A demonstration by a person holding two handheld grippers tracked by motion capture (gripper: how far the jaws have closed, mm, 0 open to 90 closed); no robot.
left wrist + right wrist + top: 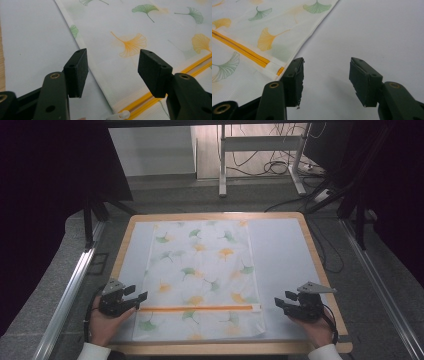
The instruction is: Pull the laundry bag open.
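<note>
Across the middle of the high view lies the leaf-printed pillowcase (pixel 200 280), flat and smooth on a pale mat (pixel 280 255) that covers the wooden desk (pixel 320 265). Its orange zipper (pixel 195 308) runs left to right near the bottom of the frame and looks closed along its whole length, with the white pull (pixel 120 115) at the left end, just below my left claw (pixel 136 295). That claw stands about half open with nothing between its pads, hovering over the cloth's left edge. My right claw (pixel 281 300), at the lower right of the frame, is spread about as wide and also empty; it sits just off the cloth's right edge, over bare mat, near the zipper's stitched end (pixel 276 69). I judge the zipping finished and the cloth let go, so little seems left beyond drawing my hands away. Beyond the desk, toward the top of the frame, a grey floor (pixel 200 195) carries a white stand's legs (pixel 260 160) and loose cables (pixel 280 167), with dark drapes at both sides.
</note>
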